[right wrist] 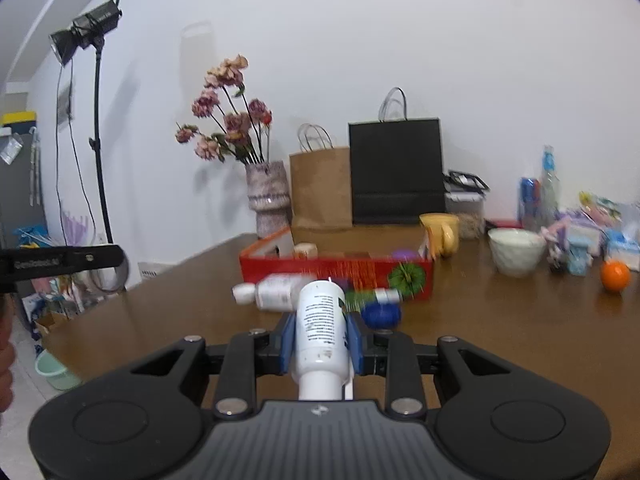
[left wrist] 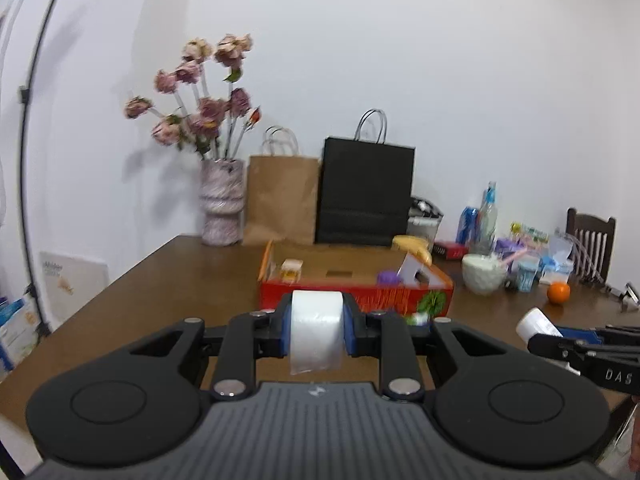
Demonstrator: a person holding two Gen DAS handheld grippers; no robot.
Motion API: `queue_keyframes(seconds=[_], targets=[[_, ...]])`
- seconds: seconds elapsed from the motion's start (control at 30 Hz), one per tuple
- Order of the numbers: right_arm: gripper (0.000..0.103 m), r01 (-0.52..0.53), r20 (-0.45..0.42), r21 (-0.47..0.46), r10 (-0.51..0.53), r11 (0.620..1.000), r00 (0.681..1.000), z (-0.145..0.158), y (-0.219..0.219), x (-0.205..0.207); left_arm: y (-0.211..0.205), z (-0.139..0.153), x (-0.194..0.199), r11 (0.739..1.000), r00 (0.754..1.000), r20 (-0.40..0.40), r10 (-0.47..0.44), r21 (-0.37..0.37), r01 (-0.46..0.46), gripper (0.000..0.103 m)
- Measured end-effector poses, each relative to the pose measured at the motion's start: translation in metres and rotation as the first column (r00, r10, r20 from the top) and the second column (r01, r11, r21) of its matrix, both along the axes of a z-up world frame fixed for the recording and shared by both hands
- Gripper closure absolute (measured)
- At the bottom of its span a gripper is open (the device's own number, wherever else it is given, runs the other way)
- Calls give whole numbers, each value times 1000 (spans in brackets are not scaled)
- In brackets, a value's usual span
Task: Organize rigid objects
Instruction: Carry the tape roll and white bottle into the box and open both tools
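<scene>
- A yellow mug, a purple object and a small block are held in the red box.
- A white roll is clamped by the left gripper, above the table.
- A white tube is gripped by the right gripper, before the box.

- Bare wooden table runs open on the left, from the near edge back to the vase.
- The red cardboard box stands across the middle — its top is open.
- Just before the box's near wall lie a white bottle and a blue ball.
- Paper bags close the far side; at the right a white bowl and an orange stand with open table before them.
</scene>
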State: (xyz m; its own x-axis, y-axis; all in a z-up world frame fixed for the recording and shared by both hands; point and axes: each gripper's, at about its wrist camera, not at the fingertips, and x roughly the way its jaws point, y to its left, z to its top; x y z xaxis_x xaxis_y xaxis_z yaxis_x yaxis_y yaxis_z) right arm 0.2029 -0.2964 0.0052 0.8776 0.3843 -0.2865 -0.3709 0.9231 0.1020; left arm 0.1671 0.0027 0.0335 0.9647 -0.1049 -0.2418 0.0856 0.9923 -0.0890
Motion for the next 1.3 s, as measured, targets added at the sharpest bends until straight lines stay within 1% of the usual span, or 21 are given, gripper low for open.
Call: queue_keyframes(seconds=[0.13,0.23,0.3,0.37,0.43,0.47,0.5,0.6,0.67,0.73,0.77,0.83,0.9,0.93,0.97,1.0,1.03,1.07,1.1,1.27,1.3], targets=[[76,-70,36,9,70,998,997,47,5,72,13,39,70,995,996,-1,-87,-47,87,79],[76,-118,55,-27,120,993,991,82,19,133,26,68,136,986,990,-29,-134,-103,131,79],[76,-151,27,-5,151,989,988,100,31,177,32,77,179,984,988,-63,-142,-121,134,79],[76,-183,-43,55,185,982,982,111,43,232,36,79,232,982,981,-126,-149,-135,132,79],[76,-185,-130,123,200,975,971,110,58,289,40,71,278,980,969,-199,-145,-160,114,79],[76,-174,-159,125,192,977,968,106,68,312,39,64,303,981,961,-232,-151,-156,116,79],[76,-160,-189,119,180,980,965,99,79,335,39,57,320,984,957,-258,-129,-153,91,79],[76,-111,-314,157,156,981,937,62,105,398,33,27,370,995,939,-334,-81,-87,55,79],[76,-65,-400,177,132,982,907,28,121,430,33,0,400,997,915,-400,-60,-64,38,79],[76,-36,-452,195,122,980,884,-1,133,449,35,-24,419,998,893,-447,-52,-57,29,78],[76,-12,-476,201,108,980,873,-15,138,458,36,-35,428,999,885,-465,-25,-42,6,78],[76,23,-506,200,83,980,858,-38,145,470,40,-52,440,1000,874,-485,-2,-25,-12,78],[76,50,-530,184,56,982,846,-55,152,476,44,-64,445,999,867,-498,-1,-32,-17,78],[76,65,-549,168,39,984,835,-58,155,480,44,-65,443,1000,885,-465,-2,-26,-11,77],[74,69,-543,172,36,983,839,-58,153,480,44,-65,444,1000,886,-463,6,-19,-17,75],[69,72,-525,192,41,979,850,-56,153,479,45,-64,445,1000,886,-464,3,-22,-15,71],[63,61,-518,202,54,978,853,-54,152,478,44,-63,446,1000,888,-460,-10,-30,-4,62],[51,46,-516,210,71,977,854,-52,153,477,44,-62,445,999,888,-459,-20,-36,3,62],[48,43,-515,216,76,975,854,-50,153,475,44,-61,446,999,887,-462,-22,-40,4,61],[48,57,-509,207,58,977,859,-36,141,465,43,-44,438,999,889,-458,-5,-33,-11,58],[48,59,-509,204,54,977,859,-31,137,463,43,-39,434,999,890,-455,6,-27,-20,47]])
